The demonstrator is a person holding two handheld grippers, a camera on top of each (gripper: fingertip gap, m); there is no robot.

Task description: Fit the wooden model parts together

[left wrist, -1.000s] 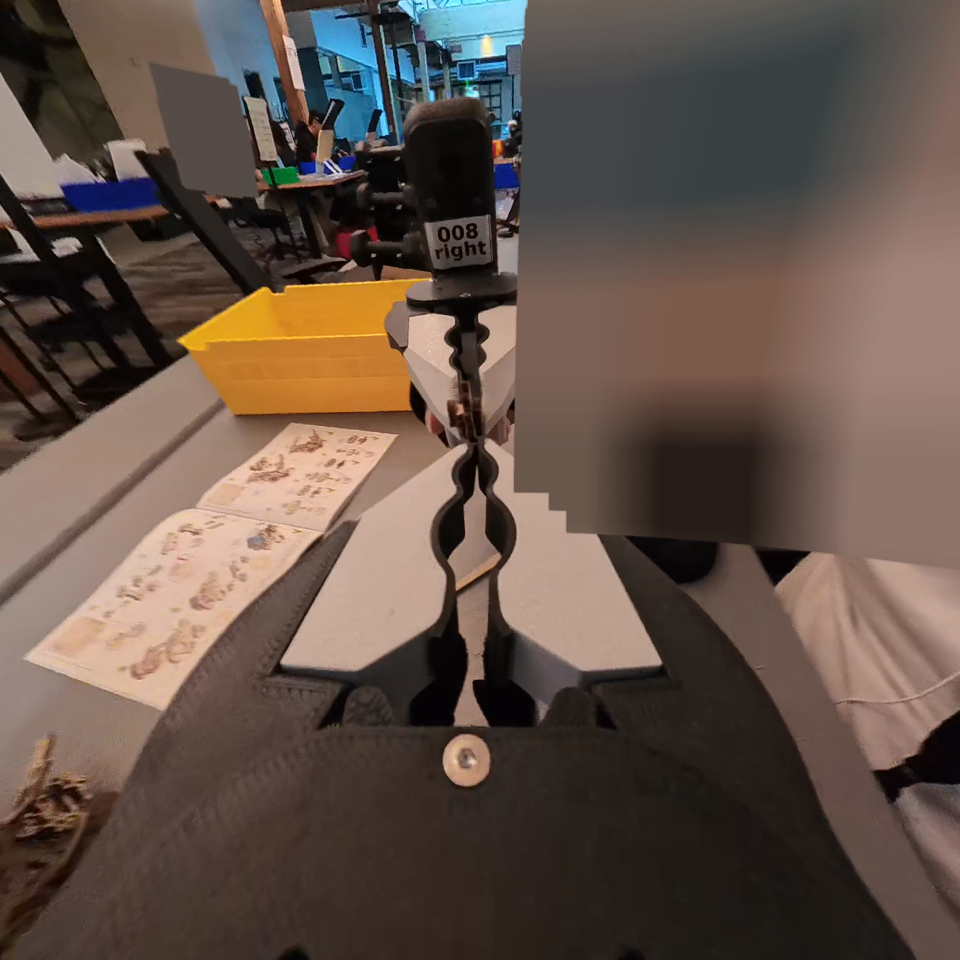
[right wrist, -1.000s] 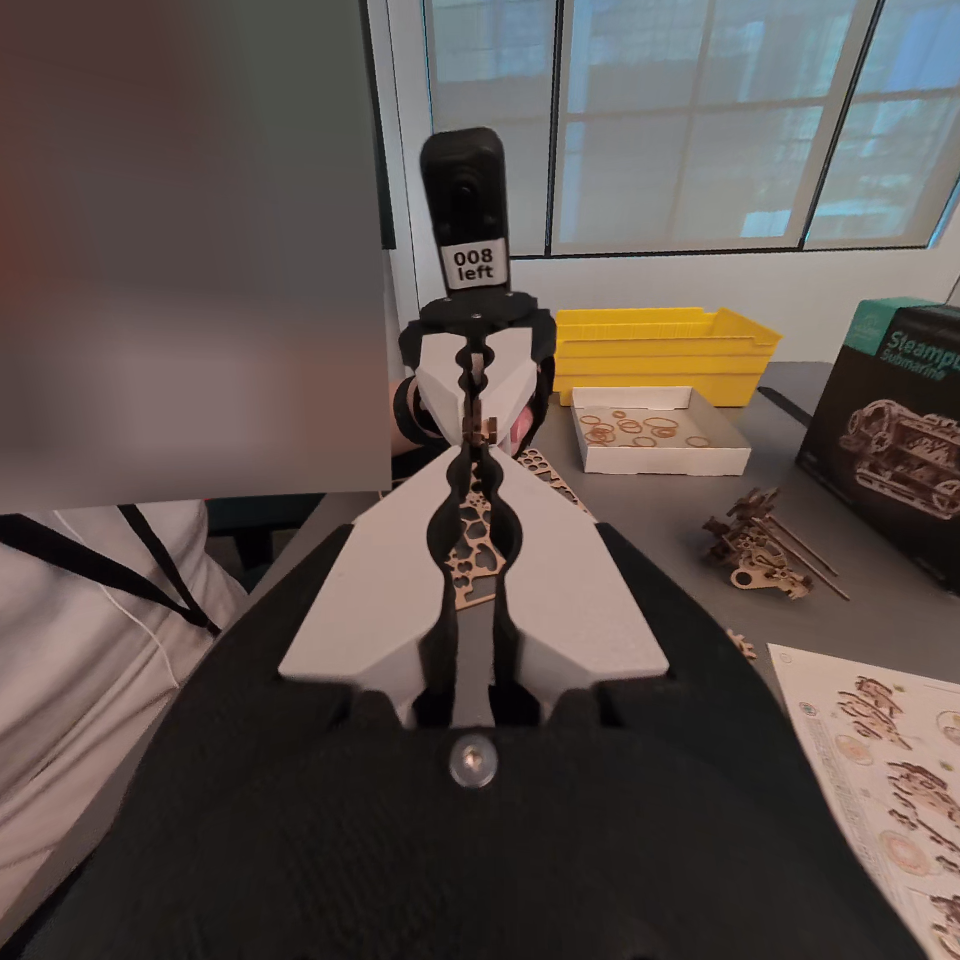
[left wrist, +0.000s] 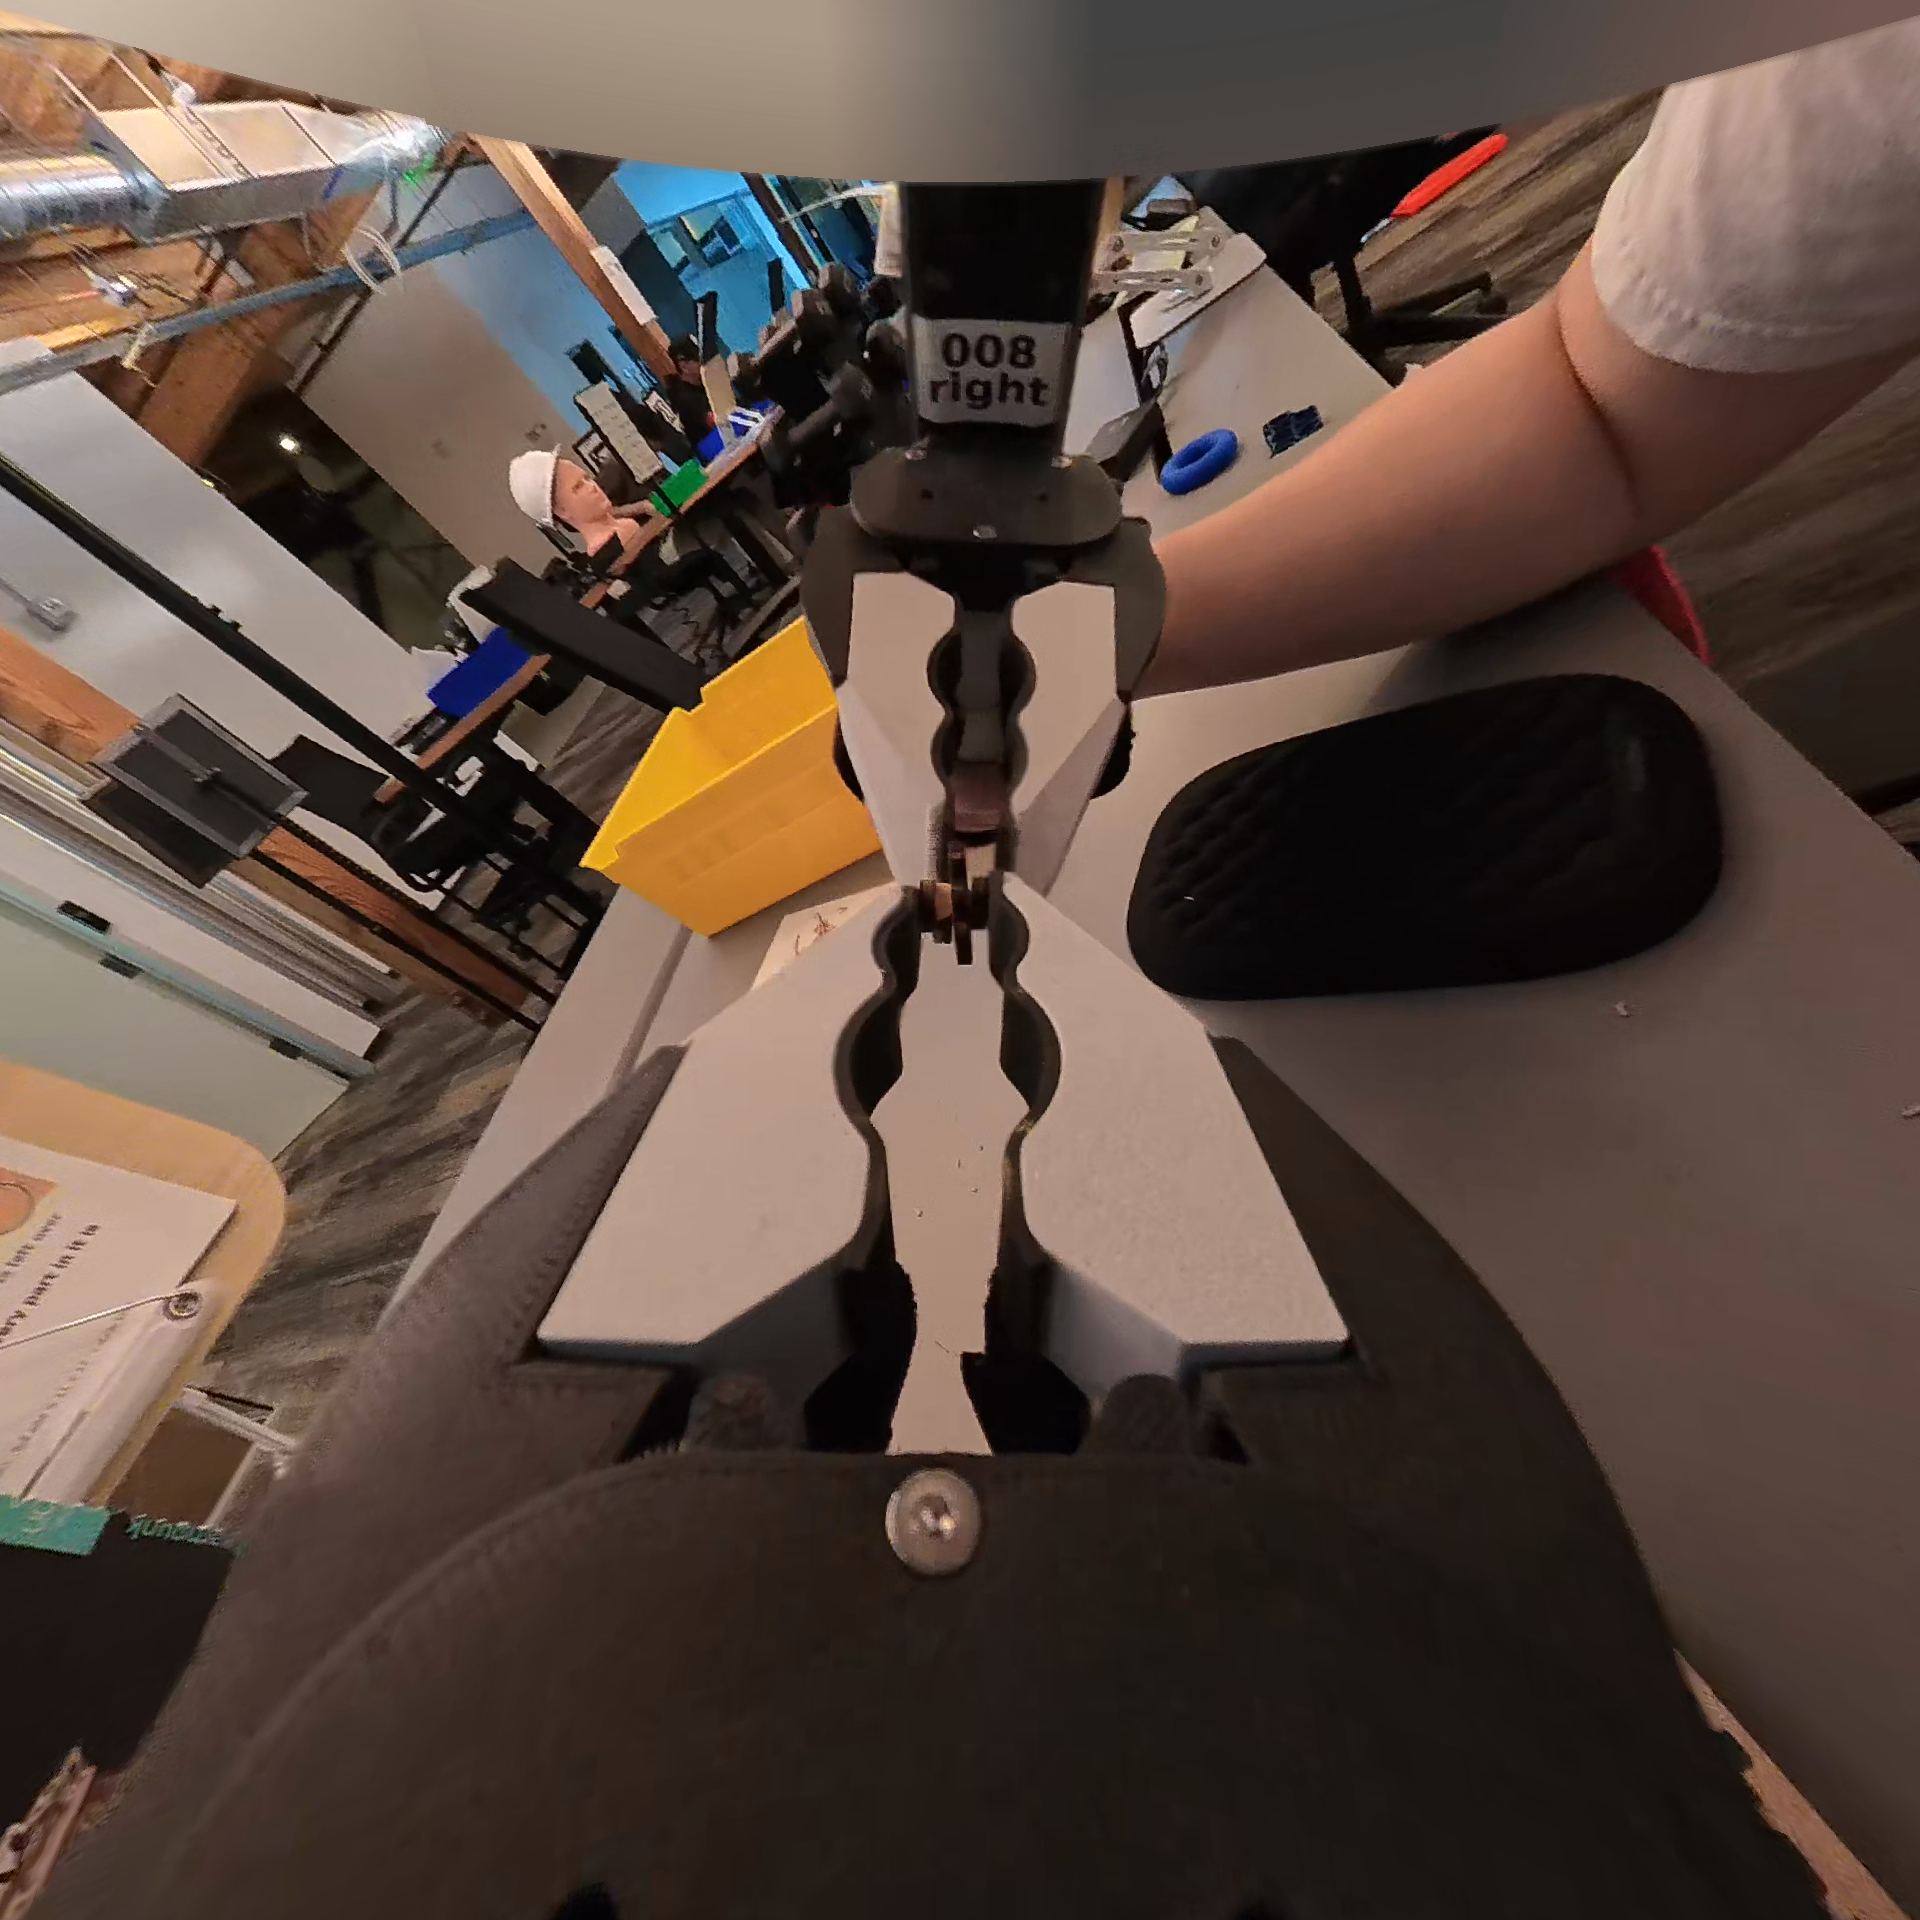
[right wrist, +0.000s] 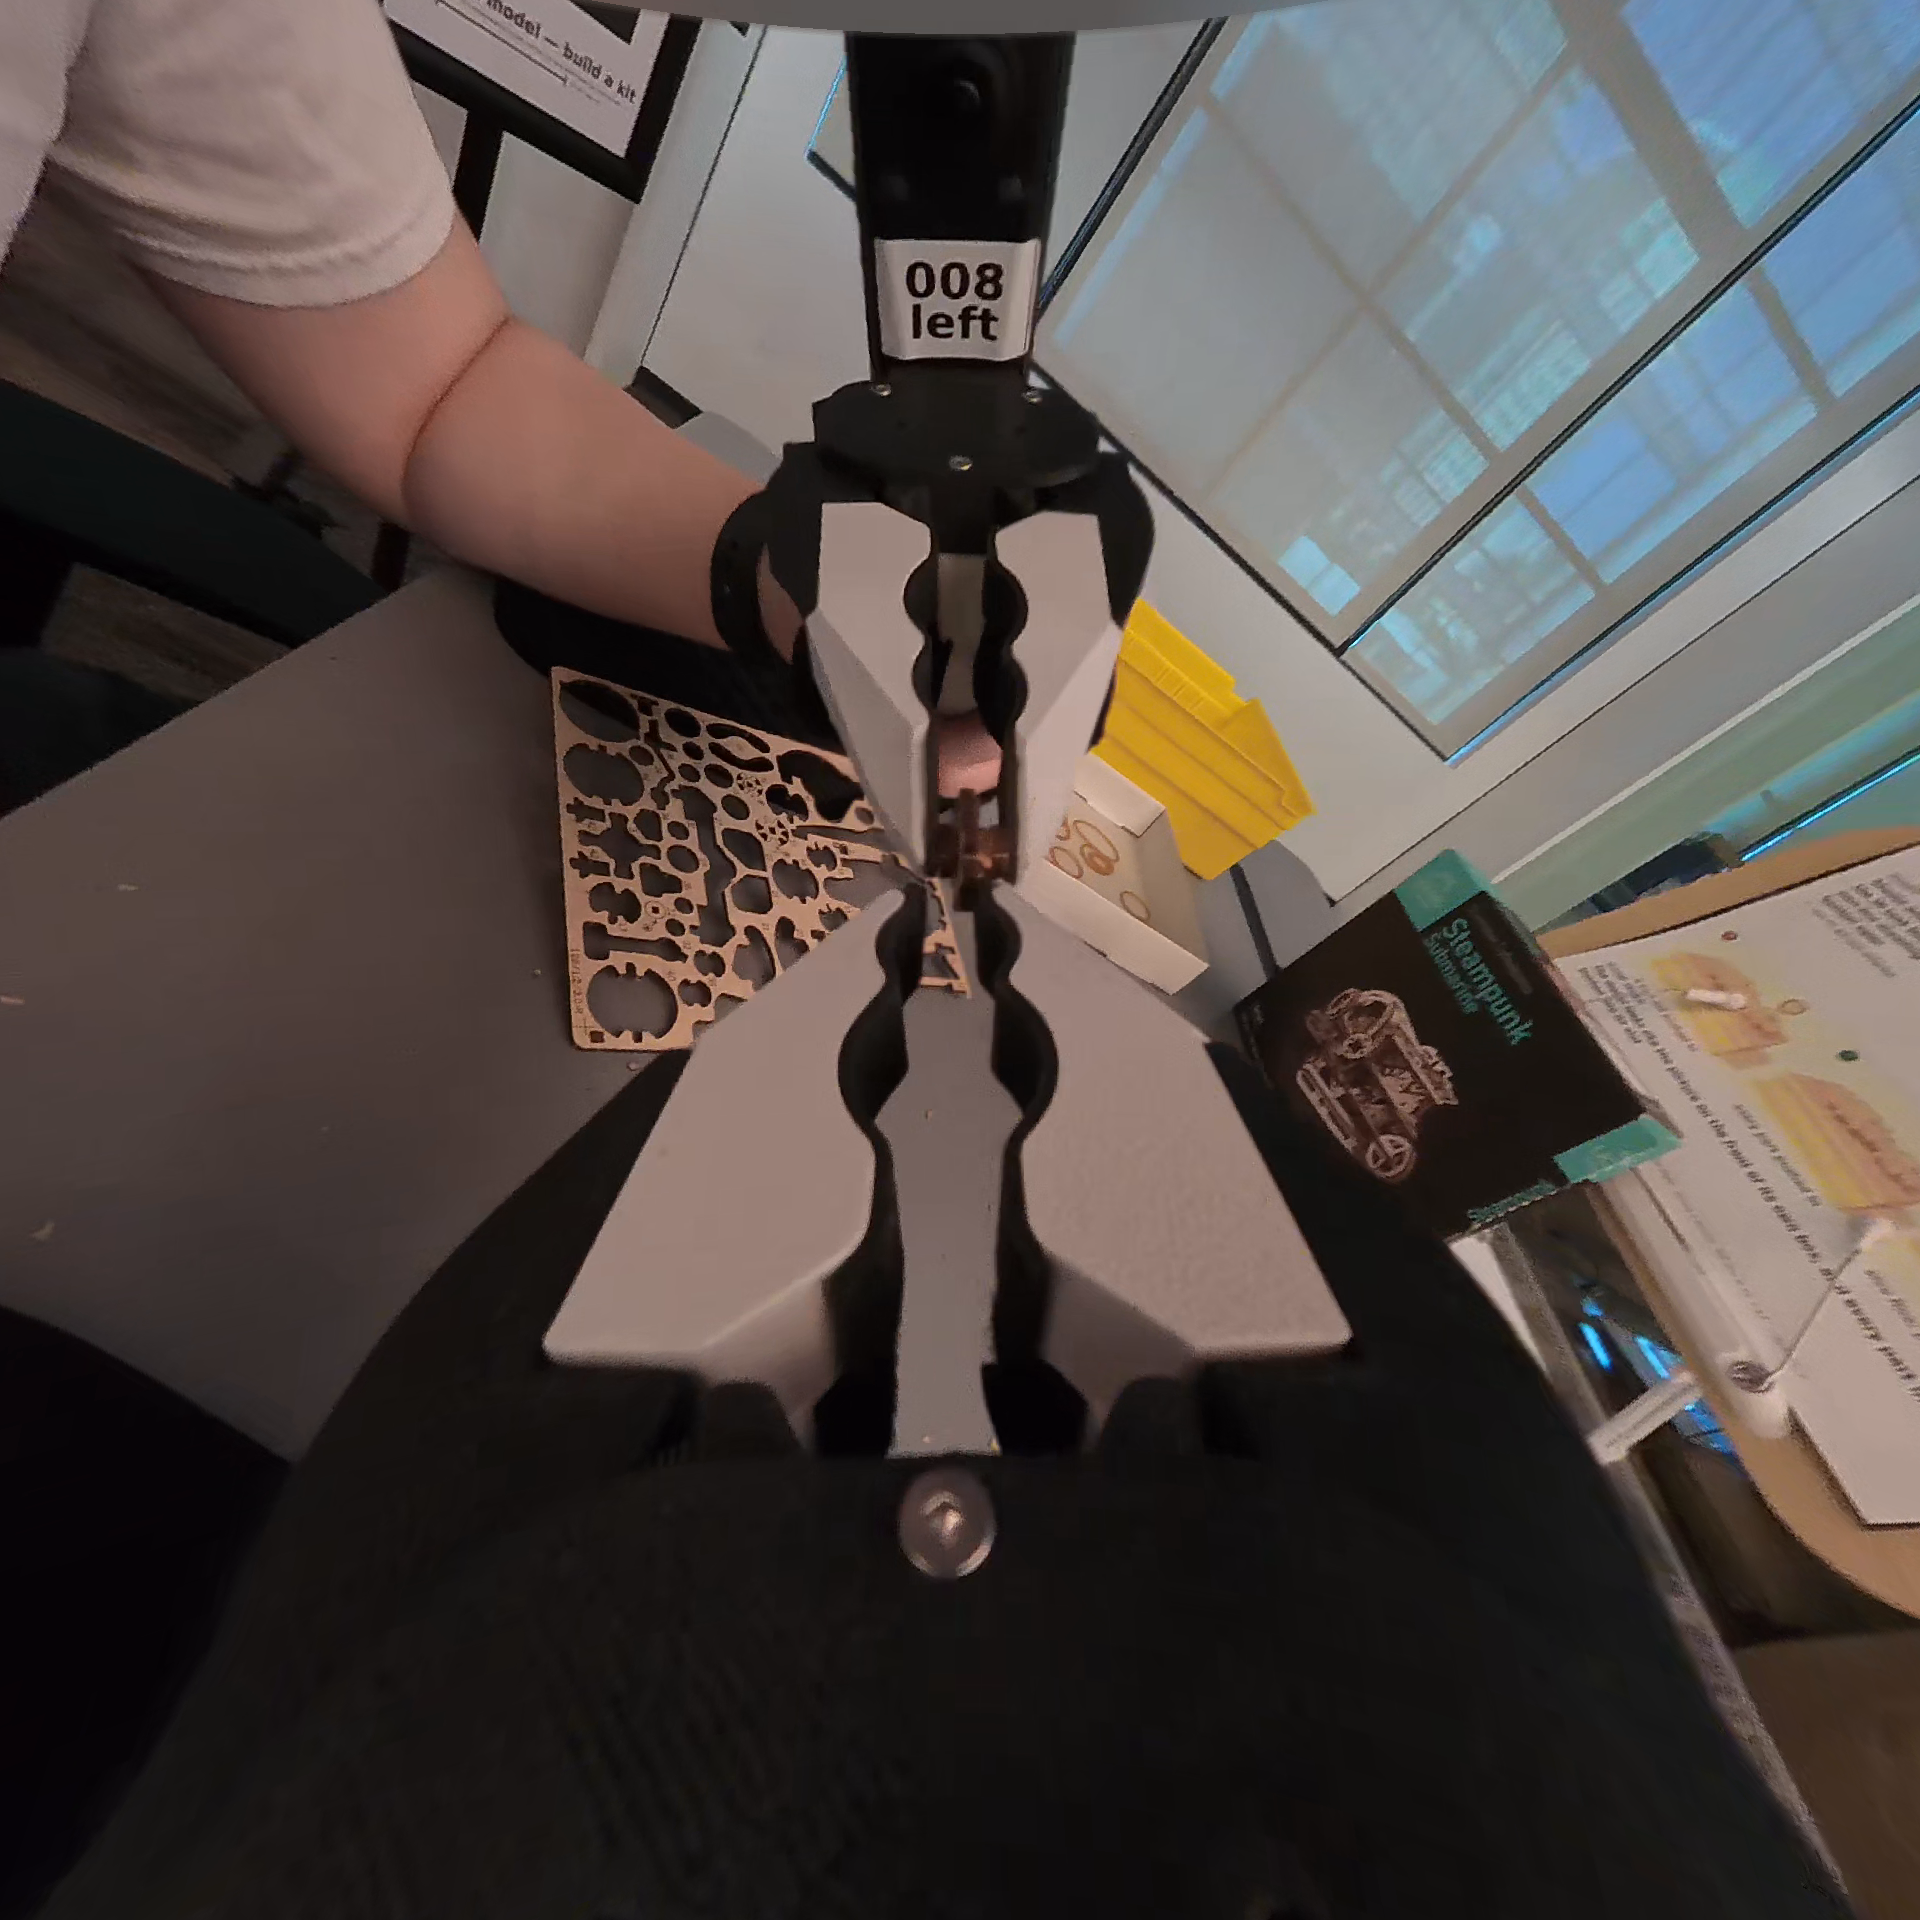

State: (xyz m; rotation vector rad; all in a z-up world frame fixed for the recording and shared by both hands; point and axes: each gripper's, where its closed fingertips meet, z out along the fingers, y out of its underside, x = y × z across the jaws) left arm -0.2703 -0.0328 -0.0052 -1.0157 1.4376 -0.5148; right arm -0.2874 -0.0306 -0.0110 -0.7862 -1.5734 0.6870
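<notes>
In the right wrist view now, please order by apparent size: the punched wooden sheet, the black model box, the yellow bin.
1. Punched wooden sheet, partly hidden.
2. Black model box, close in size; the order is unsure.
3. Yellow bin, smallest, but farther away and partly hidden.

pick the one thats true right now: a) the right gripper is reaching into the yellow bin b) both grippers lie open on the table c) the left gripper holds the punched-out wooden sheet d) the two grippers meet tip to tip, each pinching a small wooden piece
d: the left gripper and right gripper face each other tip to tip above the table, each shut on a small wooden piece, while the punched-out sheet lies flat and the yellow bin stands apart.
</notes>
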